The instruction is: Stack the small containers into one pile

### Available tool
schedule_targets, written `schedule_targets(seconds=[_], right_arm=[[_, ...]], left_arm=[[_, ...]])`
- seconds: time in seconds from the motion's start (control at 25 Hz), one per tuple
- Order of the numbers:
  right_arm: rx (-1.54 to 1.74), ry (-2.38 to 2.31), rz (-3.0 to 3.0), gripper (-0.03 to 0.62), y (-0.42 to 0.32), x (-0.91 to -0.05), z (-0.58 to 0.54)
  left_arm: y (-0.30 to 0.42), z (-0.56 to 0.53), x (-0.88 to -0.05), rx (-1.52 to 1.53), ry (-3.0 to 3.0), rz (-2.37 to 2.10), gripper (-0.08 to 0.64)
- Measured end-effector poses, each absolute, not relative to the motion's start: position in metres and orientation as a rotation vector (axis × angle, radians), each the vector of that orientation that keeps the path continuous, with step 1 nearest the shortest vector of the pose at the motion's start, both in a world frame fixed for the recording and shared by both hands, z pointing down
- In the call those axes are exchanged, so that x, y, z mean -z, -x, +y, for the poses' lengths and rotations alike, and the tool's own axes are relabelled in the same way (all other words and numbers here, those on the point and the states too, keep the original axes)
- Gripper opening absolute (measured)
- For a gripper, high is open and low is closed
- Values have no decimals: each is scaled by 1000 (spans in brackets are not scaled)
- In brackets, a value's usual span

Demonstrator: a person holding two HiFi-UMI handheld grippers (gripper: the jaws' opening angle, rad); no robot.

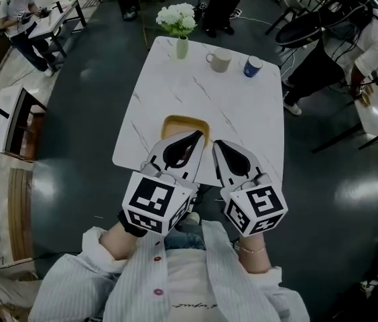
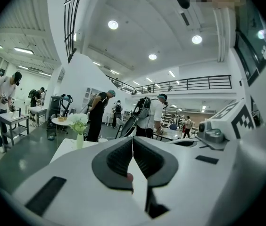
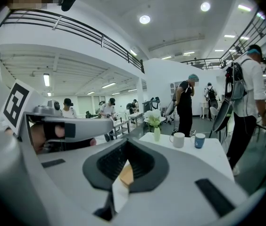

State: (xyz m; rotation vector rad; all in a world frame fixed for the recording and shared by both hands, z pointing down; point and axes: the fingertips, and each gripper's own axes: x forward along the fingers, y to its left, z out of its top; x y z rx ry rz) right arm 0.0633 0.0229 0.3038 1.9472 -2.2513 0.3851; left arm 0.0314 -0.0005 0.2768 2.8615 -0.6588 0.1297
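**While left tool and right tool hover shut and empty, yellow container lies on desk**

It sits near the front edge, partly hidden by the tool tips. A mug and blue cup stand at the far edge.

The table top is smooth, grey-veined white marble-look with a soft sheen, the cream mug and blue mug toward its one o'clock look glazed, and the left gripper and right gripper wear matt white plastic around black ribbed pads.
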Motion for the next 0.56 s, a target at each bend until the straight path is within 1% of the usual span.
schedule_targets(seconds=[0.56], right_arm=[[-354,-1976,-2219,10,-87,-300,27]], left_arm=[[-55,6,-273,-134,-3030,-548,18]])
